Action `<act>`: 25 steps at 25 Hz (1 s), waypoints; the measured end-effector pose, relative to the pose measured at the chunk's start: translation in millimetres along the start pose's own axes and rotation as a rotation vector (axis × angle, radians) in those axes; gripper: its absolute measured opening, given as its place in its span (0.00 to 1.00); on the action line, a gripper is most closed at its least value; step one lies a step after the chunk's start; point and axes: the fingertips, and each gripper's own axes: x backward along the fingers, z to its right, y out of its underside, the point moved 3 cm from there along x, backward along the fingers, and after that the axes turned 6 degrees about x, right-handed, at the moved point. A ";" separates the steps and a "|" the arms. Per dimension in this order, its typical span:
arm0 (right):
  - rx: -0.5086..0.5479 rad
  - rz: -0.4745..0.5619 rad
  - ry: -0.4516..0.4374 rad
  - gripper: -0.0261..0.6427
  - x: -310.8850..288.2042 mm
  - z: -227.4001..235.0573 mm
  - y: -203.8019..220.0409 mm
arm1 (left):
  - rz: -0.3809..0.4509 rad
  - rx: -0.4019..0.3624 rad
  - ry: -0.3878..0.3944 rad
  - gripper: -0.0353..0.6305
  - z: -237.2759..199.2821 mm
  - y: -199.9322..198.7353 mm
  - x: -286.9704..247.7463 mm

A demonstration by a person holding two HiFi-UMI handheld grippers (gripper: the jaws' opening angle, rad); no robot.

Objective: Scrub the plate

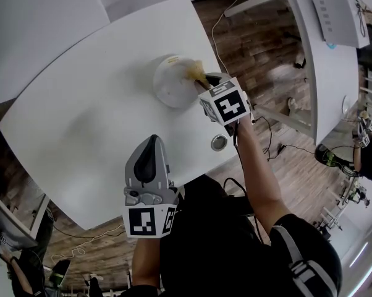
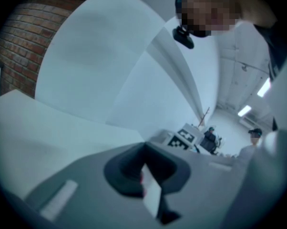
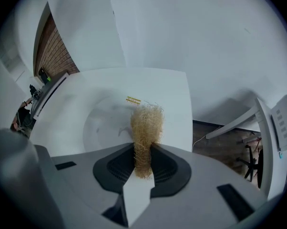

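Observation:
A white plate (image 1: 170, 82) lies on the white table (image 1: 81, 129), near its far right corner. My right gripper (image 1: 206, 80) reaches over the plate's right rim and is shut on a tan fibrous scrubber (image 1: 197, 72). In the right gripper view the scrubber (image 3: 146, 125) sticks out between the jaws of the right gripper (image 3: 143, 151), and its tip hangs over the plate (image 3: 103, 123); whether it touches the plate I cannot tell. My left gripper (image 1: 152, 144) is held back near the body at the table's near edge, shut on nothing. The left gripper (image 2: 146, 175) faces up at a wall.
A round metal grommet (image 1: 219, 142) sits in the table near its right edge. A second white table (image 1: 328, 60) stands to the right across a wooden floor with cables (image 1: 269, 138). A small yellow label (image 3: 133, 99) lies beyond the plate. A brick wall (image 2: 24, 46) stands at the left.

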 end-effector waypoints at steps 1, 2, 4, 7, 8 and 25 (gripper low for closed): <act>0.010 -0.003 0.002 0.15 0.7 -1.7 -0.2 | 0.001 0.000 -0.001 0.05 0.2 -0.1 -0.5; 0.019 -0.004 0.003 0.15 1.3 -3.4 -0.6 | 0.002 0.000 -0.002 0.05 0.0 -0.1 -0.7; 0.036 -0.007 0.003 0.15 1.8 -7.3 -1.2 | 0.002 0.003 -0.005 0.05 -1.1 1.0 -0.4; 0.065 -0.018 0.002 0.15 1.5 -14.0 0.5 | 0.003 0.005 -0.007 0.05 -0.9 3.3 0.6; 0.075 -0.022 0.002 0.15 1.4 -16.3 1.4 | 0.004 0.005 -0.006 0.05 -0.1 3.8 0.9; 0.123 -0.007 -0.150 0.15 2.1 -81.3 3.5 | 0.019 -0.005 -0.005 0.05 6.4 4.0 15.7</act>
